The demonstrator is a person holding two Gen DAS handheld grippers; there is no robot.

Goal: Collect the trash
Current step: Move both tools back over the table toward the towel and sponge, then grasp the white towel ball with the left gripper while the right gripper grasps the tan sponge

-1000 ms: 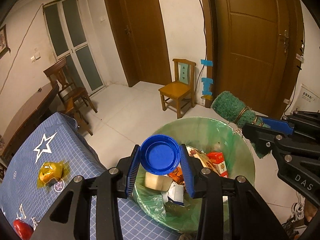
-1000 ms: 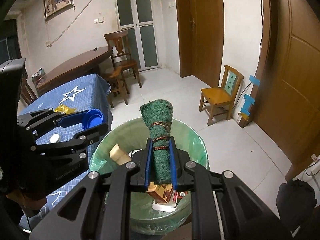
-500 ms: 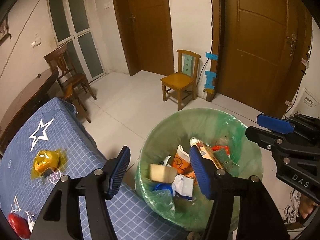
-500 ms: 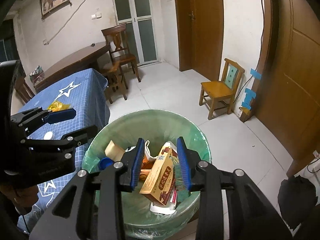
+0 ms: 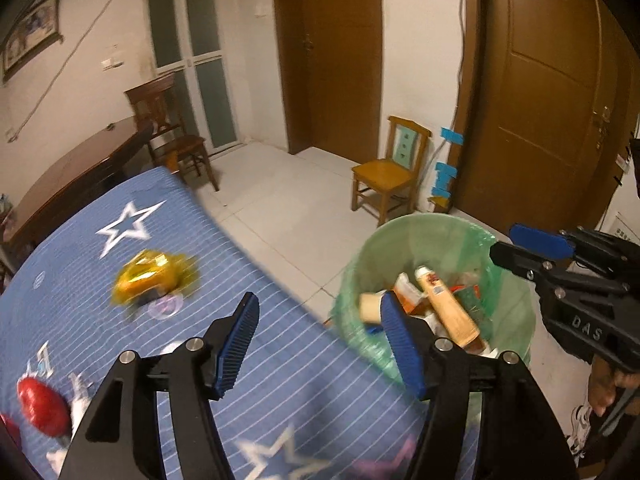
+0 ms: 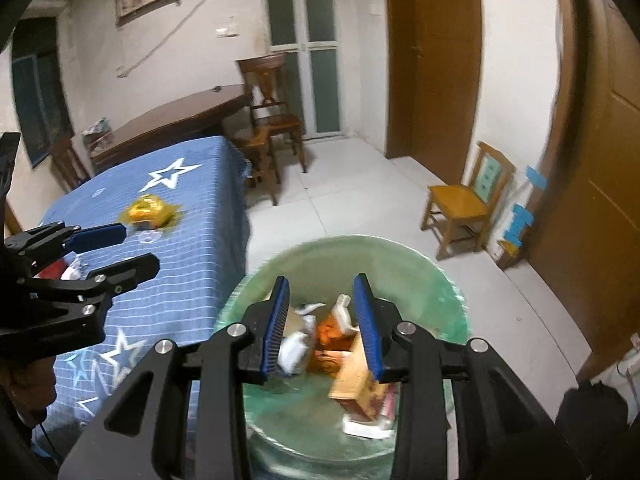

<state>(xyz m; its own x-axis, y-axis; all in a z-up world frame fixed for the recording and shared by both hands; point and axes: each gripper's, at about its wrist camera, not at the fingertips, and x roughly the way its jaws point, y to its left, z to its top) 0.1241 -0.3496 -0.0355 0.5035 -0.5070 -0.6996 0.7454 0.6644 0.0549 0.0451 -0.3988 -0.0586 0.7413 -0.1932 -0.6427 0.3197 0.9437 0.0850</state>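
we see left gripper [image 5: 320, 334] jaws wide, empty, over table edge | right gripper [image 6: 322, 322] jaws wide, empty, above trash bin [image 6: 448, 280] | yellow wrapper [image 5: 150, 276] on blue cloth [image 5: 280, 380]

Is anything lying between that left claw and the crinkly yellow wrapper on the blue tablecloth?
Nothing visible does. The left gripper is open and empty, and only bare tablecloth lies between it and the yellow wrapper. The red object sits off to the side.

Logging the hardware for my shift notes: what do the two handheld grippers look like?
Both the left gripper and right gripper are matte black linkage frames with silver pivot bolts and flat fingers faced in ribbed blue pads. The right one's body bears white letters "DAS" in the left wrist view. No cables are visible.
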